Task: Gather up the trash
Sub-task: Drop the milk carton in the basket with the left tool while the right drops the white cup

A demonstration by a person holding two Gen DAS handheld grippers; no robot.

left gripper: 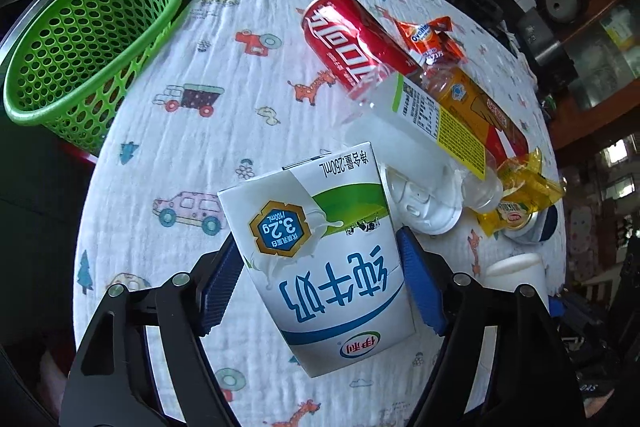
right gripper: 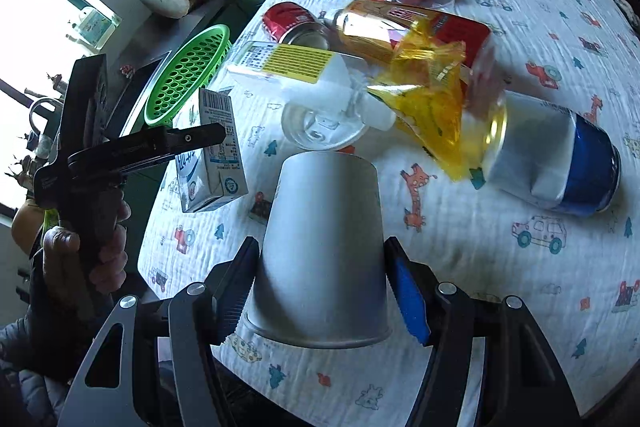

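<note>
The bench (left gripper: 168, 131) is covered by a white cloth printed with cars and giraffes, and the trash is spread over its far and right parts. A green perforated basket (left gripper: 88, 51) is seen at the far left edge of the bench, tilted, with its mouth turned toward the cloth. A white and blue can (right gripper: 556, 163) is laid on its side at the right in the right wrist view, and a crumpled yellow wrapper (right gripper: 424, 95) is draped against its open end. A red cola can (left gripper: 352, 43) is laid on its side at the far side, just beside an orange-labelled clear bottle (left gripper: 468, 107) and a white-labelled bottle (left gripper: 412, 131), with a round white lid (left gripper: 420, 207) beneath the neck of the latter. An orange sachet (left gripper: 432, 39) lies beyond the cola can. A white milk carton (left gripper: 320, 259) is held between the blue pads of the left gripper (left gripper: 320, 291), whose fingers are closed against its two sides; it is raised clear of the cloth in the right wrist view. An upturned grey paper cup (right gripper: 320, 247) stands on the near part of the bench between the fingers of the right gripper (right gripper: 324, 291); the left finger touches its wall, while whether the right pad is pressed on it cannot be told.
</note>
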